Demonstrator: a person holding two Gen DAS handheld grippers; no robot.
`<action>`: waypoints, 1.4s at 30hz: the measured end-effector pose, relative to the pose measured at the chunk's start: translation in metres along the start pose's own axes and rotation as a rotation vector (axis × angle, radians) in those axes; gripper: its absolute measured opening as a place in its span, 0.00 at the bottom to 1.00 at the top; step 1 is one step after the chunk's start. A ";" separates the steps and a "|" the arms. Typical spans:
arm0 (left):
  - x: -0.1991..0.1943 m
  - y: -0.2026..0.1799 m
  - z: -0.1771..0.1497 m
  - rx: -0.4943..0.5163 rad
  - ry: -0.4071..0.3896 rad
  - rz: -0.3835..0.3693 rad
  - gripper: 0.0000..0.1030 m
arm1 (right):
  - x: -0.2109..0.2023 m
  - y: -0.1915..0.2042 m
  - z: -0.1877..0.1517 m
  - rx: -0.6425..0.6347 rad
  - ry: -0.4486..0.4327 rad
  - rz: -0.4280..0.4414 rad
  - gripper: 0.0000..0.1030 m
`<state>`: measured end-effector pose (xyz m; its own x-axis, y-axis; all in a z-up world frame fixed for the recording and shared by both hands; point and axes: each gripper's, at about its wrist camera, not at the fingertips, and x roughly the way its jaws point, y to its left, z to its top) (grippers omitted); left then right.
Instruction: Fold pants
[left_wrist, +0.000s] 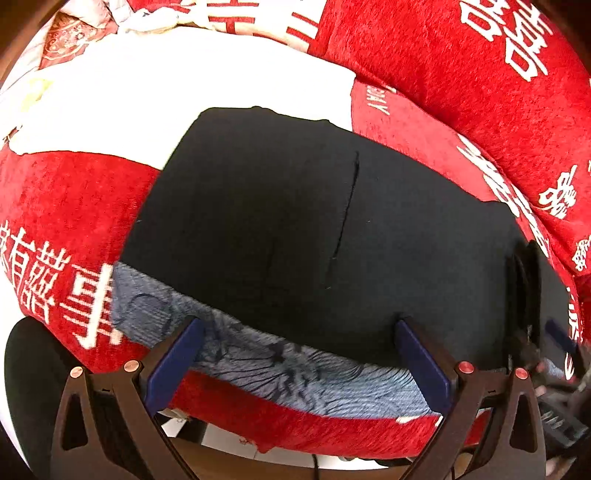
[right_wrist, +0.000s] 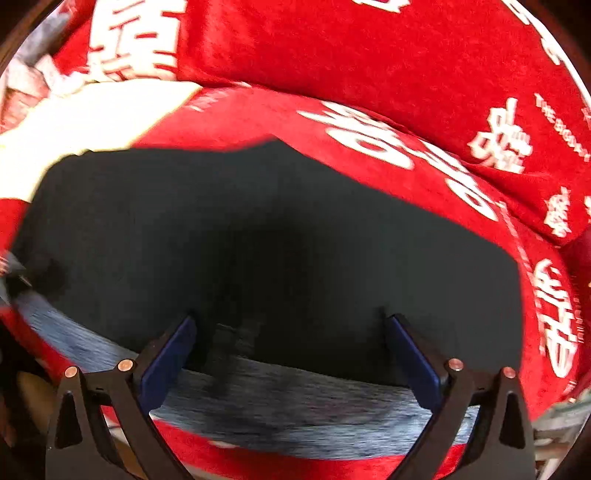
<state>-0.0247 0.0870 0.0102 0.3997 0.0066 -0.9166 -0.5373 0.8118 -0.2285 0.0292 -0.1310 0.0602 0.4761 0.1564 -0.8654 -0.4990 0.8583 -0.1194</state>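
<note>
Dark navy pants (left_wrist: 295, 229) lie folded in a flat block on a red sofa seat; they also fill the middle of the right wrist view (right_wrist: 266, 240). A grey-blue patterned cloth (left_wrist: 280, 365) shows under their near edge, and in the right wrist view (right_wrist: 295, 406) too. My left gripper (left_wrist: 299, 332) is open, its blue pads over the near edge of the pants, holding nothing. My right gripper (right_wrist: 291, 328) is open at the same edge further right, empty. The right gripper shows at the right edge of the left wrist view (left_wrist: 546, 332).
The red sofa cover with white characters (left_wrist: 55, 229) surrounds the pants. A red back cushion (left_wrist: 461, 74) rises behind, also in the right wrist view (right_wrist: 369, 55). A white patch of cover (left_wrist: 166, 85) lies beyond the pants. The seat's front edge runs just below the grippers.
</note>
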 end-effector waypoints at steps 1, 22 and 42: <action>-0.002 0.004 -0.003 -0.011 -0.006 -0.002 1.00 | -0.004 0.006 0.006 -0.028 -0.020 0.004 0.99; -0.019 0.088 0.011 -0.064 0.008 -0.201 1.00 | 0.106 0.157 0.132 -0.752 0.377 0.530 0.96; 0.009 0.071 0.086 0.389 0.210 -0.725 1.00 | -0.008 0.130 0.106 -0.968 -0.027 0.593 0.19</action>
<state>0.0046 0.1956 0.0142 0.3801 -0.6702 -0.6375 0.1076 0.7166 -0.6892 0.0368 0.0308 0.1033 -0.0119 0.4324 -0.9016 -0.9953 -0.0913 -0.0307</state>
